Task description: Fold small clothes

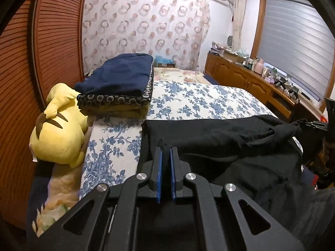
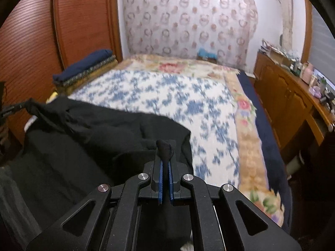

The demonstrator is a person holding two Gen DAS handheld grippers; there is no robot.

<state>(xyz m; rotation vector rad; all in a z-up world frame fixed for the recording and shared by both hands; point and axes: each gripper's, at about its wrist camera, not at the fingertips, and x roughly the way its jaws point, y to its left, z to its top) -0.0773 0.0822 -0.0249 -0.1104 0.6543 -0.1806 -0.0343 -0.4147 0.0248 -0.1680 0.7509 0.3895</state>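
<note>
While the left gripper [image 1: 166, 146] pinches the black garment [image 1: 219, 133], the right gripper [image 2: 165, 146] clamps another bunched fold, apparently the same cloth spreading beyond both jaws.

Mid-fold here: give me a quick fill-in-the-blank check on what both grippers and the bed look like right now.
1. Both the left gripper and the right gripper are shut on the ____ garment.
2. The folded pile has a ____ piece on top.
3. Beside the pile lies a ____ plush toy.
4. The bedspread has a ____ floral print.

Missing words: black; navy blue; yellow; blue
</note>
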